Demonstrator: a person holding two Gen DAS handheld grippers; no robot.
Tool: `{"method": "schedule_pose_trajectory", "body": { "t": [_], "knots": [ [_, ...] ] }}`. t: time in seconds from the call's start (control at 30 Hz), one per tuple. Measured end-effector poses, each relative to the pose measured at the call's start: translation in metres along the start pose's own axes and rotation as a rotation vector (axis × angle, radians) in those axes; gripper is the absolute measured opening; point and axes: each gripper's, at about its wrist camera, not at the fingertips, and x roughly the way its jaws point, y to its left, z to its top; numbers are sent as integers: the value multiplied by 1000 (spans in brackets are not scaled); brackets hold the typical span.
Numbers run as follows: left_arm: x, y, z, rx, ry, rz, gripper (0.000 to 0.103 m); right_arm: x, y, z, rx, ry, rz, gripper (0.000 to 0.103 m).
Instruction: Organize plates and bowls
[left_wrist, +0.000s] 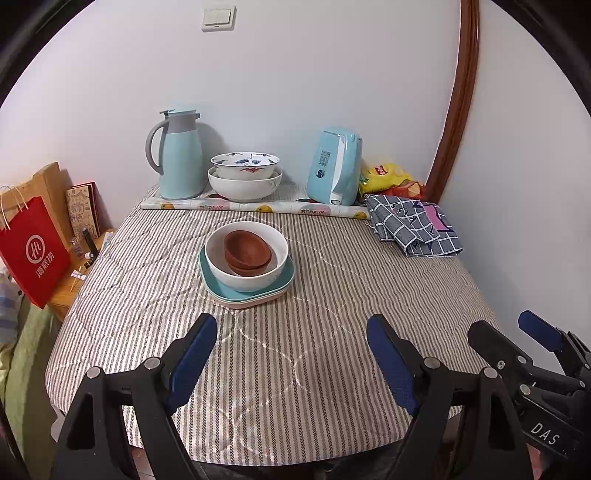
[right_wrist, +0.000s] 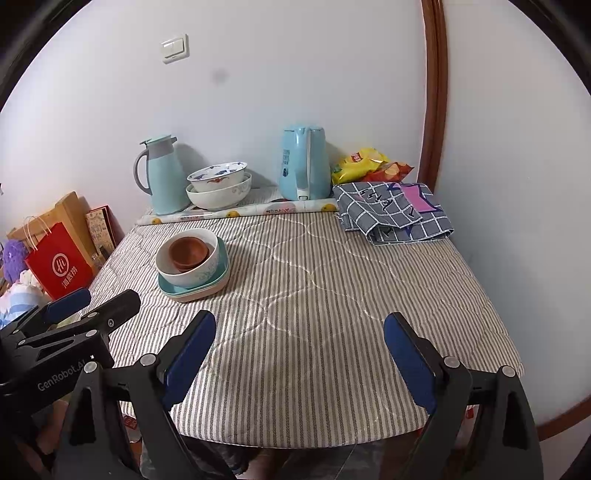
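Two brown bowls (left_wrist: 246, 252) sat nested, slightly tilted, inside a white bowl (left_wrist: 246, 254), which rested upright on stacked square plates (left_wrist: 247, 286), teal above pink. By the wall, a blue-patterned bowl (left_wrist: 245, 165) sat nested in a larger white bowl (left_wrist: 244, 184).

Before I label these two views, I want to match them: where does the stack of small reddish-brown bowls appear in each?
Left wrist: stack of small reddish-brown bowls just left of centre, inside the white bowl.
Right wrist: the stack sits left of centre, in that white bowl.
Shared landmark: pale blue thermos jug behind.
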Motion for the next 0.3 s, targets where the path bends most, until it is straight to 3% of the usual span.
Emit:
{"method": "schedule_pose_trajectory", "body": {
  "t": [0.3],
  "knots": [
    [3, 0, 1, -3, 1, -3, 83, 0, -1, -1, 2, -3, -3, 91]
  ]
}}
